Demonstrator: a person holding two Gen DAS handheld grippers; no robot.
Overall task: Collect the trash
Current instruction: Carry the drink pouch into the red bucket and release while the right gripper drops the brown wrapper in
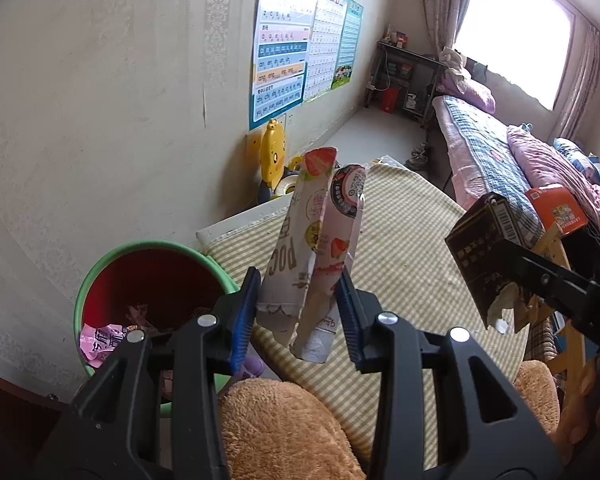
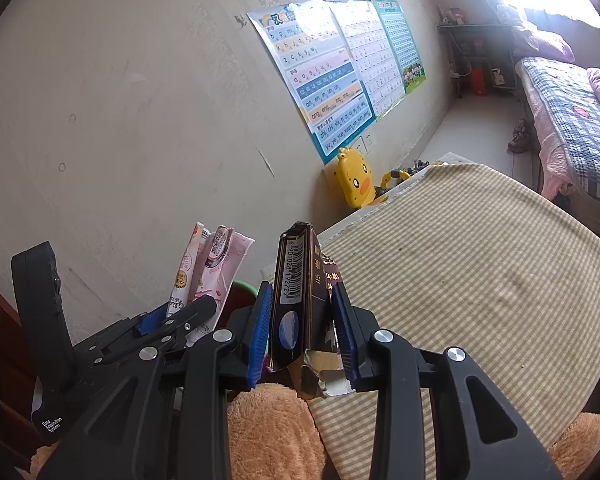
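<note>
The left gripper (image 1: 300, 308) is closed narrowly on a strawberry snack wrapper (image 1: 316, 240); its blue pads (image 1: 244, 316) press the lower part of the packet from both sides, and the packet stands nearly upright, leaning a little to the right, above the near edge of the table. The right gripper (image 2: 300, 328) is closed to a similar narrow gap on a dark cardboard box (image 2: 300, 296) with a white barcode on its side; the box is upright, its torn lower flap hanging below the pads. In the left wrist view that same box (image 1: 484, 256) is held up at the right, well apart from the wrapper.

The table is covered by a green-and-cream checked cloth (image 2: 480, 280) that fills the middle and right of both views. At its near left corner, low against the wall, stands a trash bin (image 1: 100, 276) with a green rim and red inside, already holding a pink wrapper (image 1: 100, 340) and some crumpled scraps. A brown plush toy (image 1: 280, 428) lies in the near foreground under both grippers. Beyond the table's far left corner a yellow duck toy (image 2: 354, 180) leans on the wall, below alphabet posters (image 2: 324, 80). On the far right is a bed (image 1: 488, 148) with a plaid quilt.
</note>
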